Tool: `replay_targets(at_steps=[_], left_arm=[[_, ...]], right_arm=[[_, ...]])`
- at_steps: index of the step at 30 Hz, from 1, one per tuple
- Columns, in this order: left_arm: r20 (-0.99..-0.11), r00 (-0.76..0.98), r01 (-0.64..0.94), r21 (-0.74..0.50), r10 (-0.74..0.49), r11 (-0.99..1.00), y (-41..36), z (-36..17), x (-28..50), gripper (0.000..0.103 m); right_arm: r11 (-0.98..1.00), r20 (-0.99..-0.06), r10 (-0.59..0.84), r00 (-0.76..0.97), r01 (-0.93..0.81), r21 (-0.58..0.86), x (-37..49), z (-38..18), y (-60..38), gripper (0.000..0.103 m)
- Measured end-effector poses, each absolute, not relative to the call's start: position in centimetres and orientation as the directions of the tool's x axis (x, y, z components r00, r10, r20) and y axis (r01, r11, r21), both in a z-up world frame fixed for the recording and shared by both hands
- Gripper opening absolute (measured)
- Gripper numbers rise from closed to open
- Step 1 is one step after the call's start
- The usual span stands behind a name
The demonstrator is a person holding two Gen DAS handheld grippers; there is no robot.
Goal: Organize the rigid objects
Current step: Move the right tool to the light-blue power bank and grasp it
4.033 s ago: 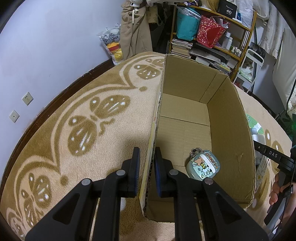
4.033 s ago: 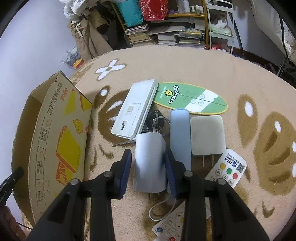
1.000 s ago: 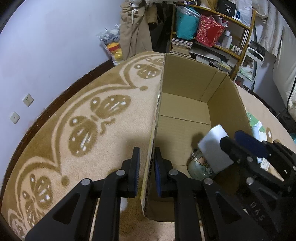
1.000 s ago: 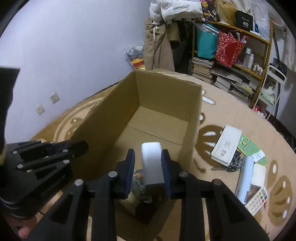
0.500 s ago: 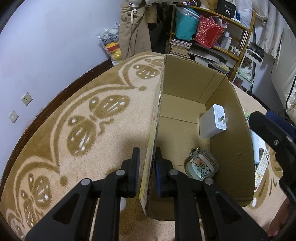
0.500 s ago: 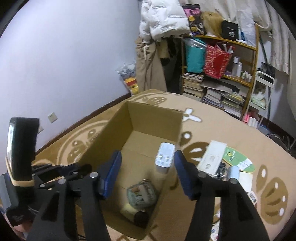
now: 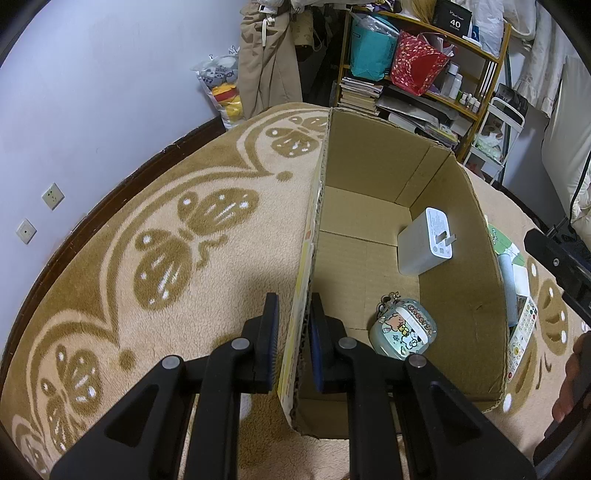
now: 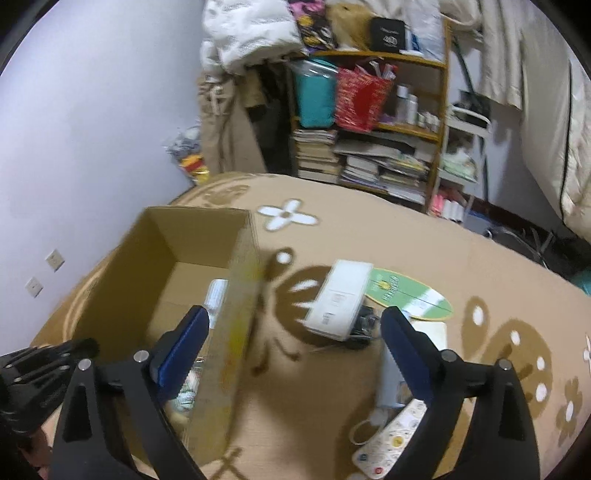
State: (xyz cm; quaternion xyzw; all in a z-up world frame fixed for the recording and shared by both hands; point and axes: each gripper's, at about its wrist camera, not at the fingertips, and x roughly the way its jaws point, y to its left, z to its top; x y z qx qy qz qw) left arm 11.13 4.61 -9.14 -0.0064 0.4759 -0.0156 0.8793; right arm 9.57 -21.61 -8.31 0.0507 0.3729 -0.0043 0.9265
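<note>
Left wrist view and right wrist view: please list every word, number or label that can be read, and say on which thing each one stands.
"40": on the black box on top of the shelf.
"cheers": on the round cartoon case inside the cardboard box.
White charger in the box: printed label, too small to read.
Remote control on the carpet: markings too small to read.
Green oval board: printing blurred in the right wrist view, unreadable.
</note>
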Motion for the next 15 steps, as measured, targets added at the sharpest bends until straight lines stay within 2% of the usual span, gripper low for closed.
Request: replay_targets(at_steps=[11,13,15], left_arm=[[-0.837,0.546,0.022,-0.029,-0.036,0.999,4.6,-9.1,11.1,0.015],[-0.837,0.546,0.022,-0.028,-0.035,0.999,4.6,-9.2,11.1,0.015],[-0.837,0.546,0.022,-0.027,-0.035,0.999,4.6,-9.1,11.1,0.015]], right_arm=[[0.969,-0.755,-0.001,0.655,0.187,0.161,10.4,-12.0,-26.6,0.099],[0.966,-0.768,-0.014,0.640,0.206,0.154,10.5,-12.7,-26.9,0.096],[0.963,-0.781,-0.011,0.625,0.216,0.159,10.5,-13.4,-27.2,0.085]])
